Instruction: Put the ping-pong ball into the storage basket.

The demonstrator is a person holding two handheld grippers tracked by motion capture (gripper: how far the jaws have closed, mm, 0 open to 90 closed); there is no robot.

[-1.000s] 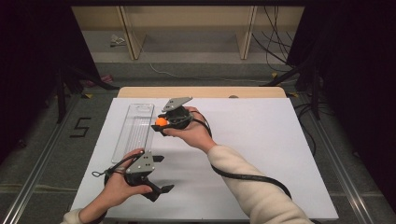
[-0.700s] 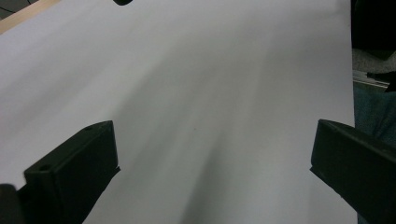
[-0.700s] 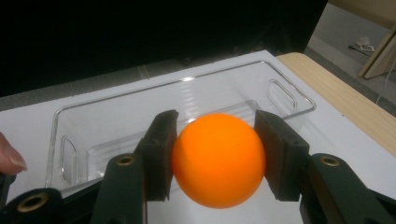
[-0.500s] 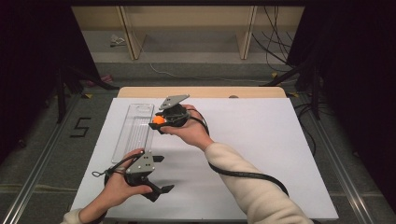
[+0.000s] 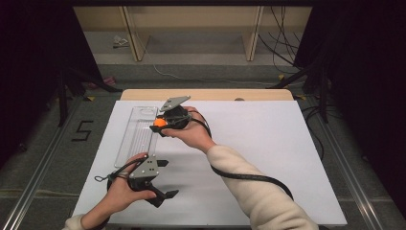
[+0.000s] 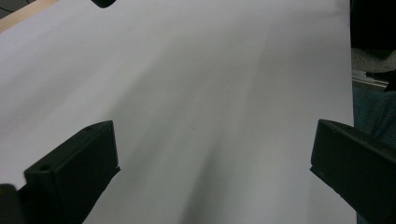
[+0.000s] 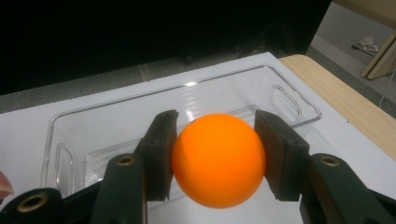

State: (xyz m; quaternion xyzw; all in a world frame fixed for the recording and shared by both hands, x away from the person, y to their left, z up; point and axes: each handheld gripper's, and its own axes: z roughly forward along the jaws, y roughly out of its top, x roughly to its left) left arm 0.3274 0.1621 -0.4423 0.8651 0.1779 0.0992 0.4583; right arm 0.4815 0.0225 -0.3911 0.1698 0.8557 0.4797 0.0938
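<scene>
Two hand-held grippers, one orange ball, one clear tray — all over a white table top.

Item 1: right gripper, seen in the high view at about 11 o'clock from the table's middle, beside the tray's right edge. Jaws closed on the orange ball, one black pad pressed to each side of it; the ball sits between the tips and is clear of the table. The person's right hand wraps the gripper body, cream sleeve trailing toward 5 o'clock, black cable looping along the forearm.

Item 2: orange ball, also visible in the high view as a small bright spot at the gripper's tip. In the right gripper view it hangs in front of the tray, just short of the near wall.

Item 3: clear plastic tray — long, shallow, with a cut-out handle at each end; in the high view it lies at 10 o'clock on the table.

Item 4: left gripper, at 7 o'clock in the high view. Jaws stand wide apart with nothing between them, bare white surface beneath. Left hand holds it low by the table's near edge.
</scene>
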